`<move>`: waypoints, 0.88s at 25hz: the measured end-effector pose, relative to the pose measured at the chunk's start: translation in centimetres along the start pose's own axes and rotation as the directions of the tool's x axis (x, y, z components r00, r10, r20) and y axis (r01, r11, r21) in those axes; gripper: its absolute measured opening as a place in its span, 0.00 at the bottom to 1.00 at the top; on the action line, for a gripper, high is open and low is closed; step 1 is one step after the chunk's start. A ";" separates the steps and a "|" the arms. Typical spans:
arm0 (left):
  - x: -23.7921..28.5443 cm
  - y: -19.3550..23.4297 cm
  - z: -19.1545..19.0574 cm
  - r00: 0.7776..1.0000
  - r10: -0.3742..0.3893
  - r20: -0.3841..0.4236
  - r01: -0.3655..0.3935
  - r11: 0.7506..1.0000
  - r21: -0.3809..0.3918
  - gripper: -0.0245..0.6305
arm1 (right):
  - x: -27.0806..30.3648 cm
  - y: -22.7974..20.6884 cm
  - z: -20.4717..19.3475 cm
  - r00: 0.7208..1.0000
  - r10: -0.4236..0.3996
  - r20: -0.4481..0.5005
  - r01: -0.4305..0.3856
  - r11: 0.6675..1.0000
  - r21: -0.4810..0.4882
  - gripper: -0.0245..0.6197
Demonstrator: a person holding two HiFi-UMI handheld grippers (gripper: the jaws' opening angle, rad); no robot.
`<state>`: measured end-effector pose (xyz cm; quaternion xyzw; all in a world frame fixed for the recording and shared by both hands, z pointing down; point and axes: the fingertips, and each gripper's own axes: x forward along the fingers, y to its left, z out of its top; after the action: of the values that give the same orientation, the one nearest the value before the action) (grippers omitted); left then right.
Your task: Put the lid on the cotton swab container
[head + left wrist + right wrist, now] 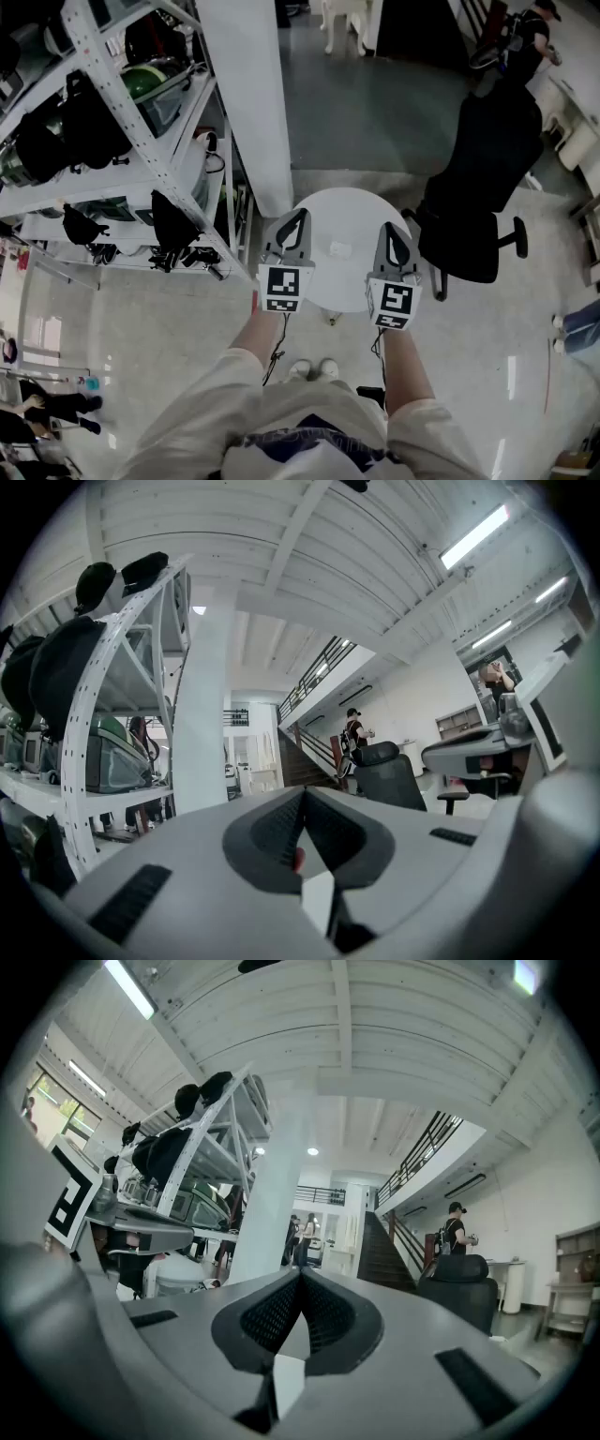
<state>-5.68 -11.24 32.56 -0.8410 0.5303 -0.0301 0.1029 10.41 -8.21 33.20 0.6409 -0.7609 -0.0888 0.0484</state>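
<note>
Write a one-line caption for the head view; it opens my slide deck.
Person holds left gripper and right gripper, both shut, over a round white table beside a black office chair.

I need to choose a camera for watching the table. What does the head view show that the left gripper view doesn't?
Head view only: the round white table with a small pale item on it, and the person's shoes. Left gripper view only: ceiling lights, a staircase, and its own jaws closed together. Both: the left gripper, the white pillar, the shelf rack and the black office chair.
</note>
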 end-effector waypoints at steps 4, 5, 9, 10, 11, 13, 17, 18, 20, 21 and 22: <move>0.2 0.3 -0.2 1.000 0.002 -0.002 -0.002 1.000 0.009 0.04 | 0.2 -0.1 -0.1 1.000 0.001 0.003 -0.001 1.000 -0.003 0.05; 0.2 0.3 -0.2 1.000 0.004 -0.003 -0.004 1.000 0.009 0.04 | 0.2 -0.1 -0.2 1.000 0.002 0.002 -0.002 1.000 -0.005 0.05; 0.2 -0.1 -0.2 1.000 0.012 -0.007 -0.012 1.000 0.012 0.04 | 0.1 -0.3 -0.5 1.000 0.015 -0.007 -0.015 1.000 -0.015 0.05; 0.3 -0.2 -0.2 1.000 0.015 -0.008 -0.015 1.000 0.013 0.04 | 0.0 -0.5 -0.6 1.000 0.019 -0.007 -0.019 1.000 -0.016 0.05; 0.3 -0.4 -0.1 1.000 0.016 -0.008 -0.016 1.000 0.013 0.04 | 0.0 -0.7 -0.5 1.000 0.022 -0.006 -0.023 1.000 -0.015 0.05; 0.4 -0.7 -0.2 1.000 0.013 -0.011 -0.013 1.000 0.010 0.04 | -0.1 -1.1 -0.5 0.999 0.033 -0.002 -0.033 0.999 -0.004 0.05; 0.0 -1.1 -1.3 0.999 -0.029 -0.041 0.030 0.999 0.037 0.04 | -0.4 -2.7 -0.8 0.996 0.089 0.020 -0.091 0.991 0.101 0.05; -0.1 -1.0 -1.8 0.998 -0.039 -0.055 0.042 0.998 0.048 0.04 | -0.4 -3.2 -0.9 0.994 0.108 0.033 -0.112 0.984 0.138 0.05; -0.4 -0.8 -3.1 0.994 -0.062 -0.091 0.069 0.995 0.069 0.04 | -0.2 -4.3 -1.4 0.991 0.124 0.050 -0.132 0.972 0.197 0.05; -0.6 -0.8 -4.0 0.990 -0.081 -0.118 0.091 0.993 0.079 0.04 | 0.0 -4.9 -1.7 0.991 0.126 0.049 -0.134 0.966 0.220 0.05; -0.8 -0.9 -5.2 0.982 -0.108 -0.156 0.123 0.989 0.088 0.04 | 0.2 -5.4 -2.3 0.991 0.129 0.042 -0.135 0.962 0.237 0.05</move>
<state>-6.04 -10.87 37.90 -0.8598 0.4846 -0.1251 0.1013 16.00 -9.49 34.34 0.5887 -0.8077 -0.0014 -0.0335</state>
